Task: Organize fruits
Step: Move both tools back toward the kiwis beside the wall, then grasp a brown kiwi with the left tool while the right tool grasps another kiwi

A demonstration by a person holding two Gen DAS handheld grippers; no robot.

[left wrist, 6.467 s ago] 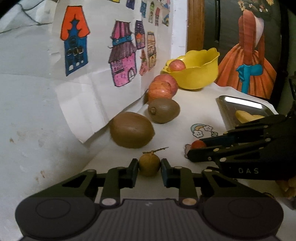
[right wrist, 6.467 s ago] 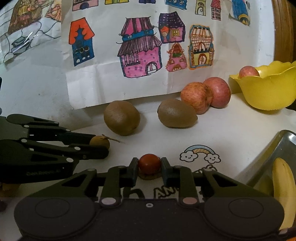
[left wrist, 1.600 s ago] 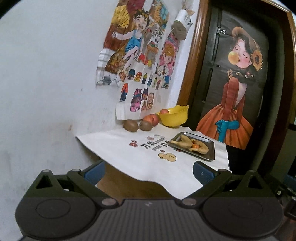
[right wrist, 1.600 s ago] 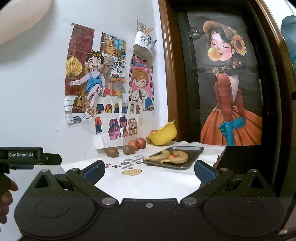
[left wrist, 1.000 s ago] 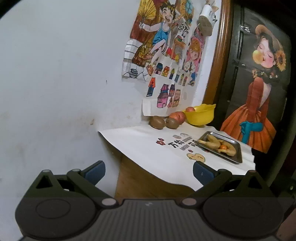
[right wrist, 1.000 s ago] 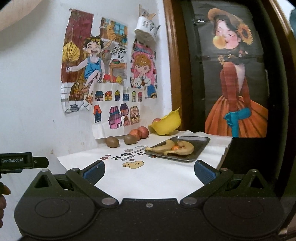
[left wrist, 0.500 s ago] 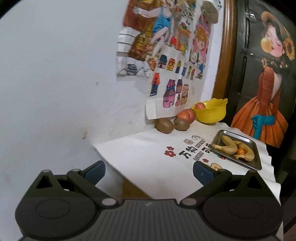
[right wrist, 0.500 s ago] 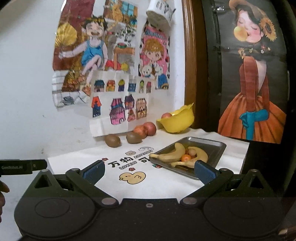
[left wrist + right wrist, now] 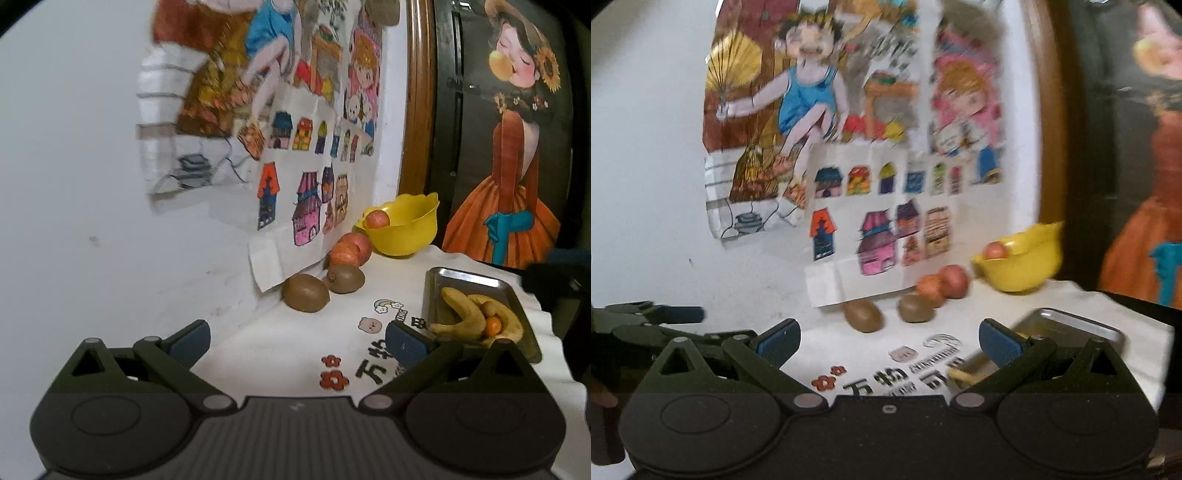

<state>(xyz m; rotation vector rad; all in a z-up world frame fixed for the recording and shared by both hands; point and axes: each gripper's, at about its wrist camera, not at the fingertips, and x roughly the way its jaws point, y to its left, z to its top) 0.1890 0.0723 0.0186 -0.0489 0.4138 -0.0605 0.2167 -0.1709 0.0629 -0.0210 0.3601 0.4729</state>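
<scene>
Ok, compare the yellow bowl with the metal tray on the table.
The yellow bowl is deep, round and wavy-rimmed; the metal tray is shallow, flat and rectangular. The bowl stands at the back by the wall and holds one apple; the tray lies nearer the table's front edge and holds bananas plus a small orange fruit. Both rest on the white tablecloth and hold fruit.
</scene>
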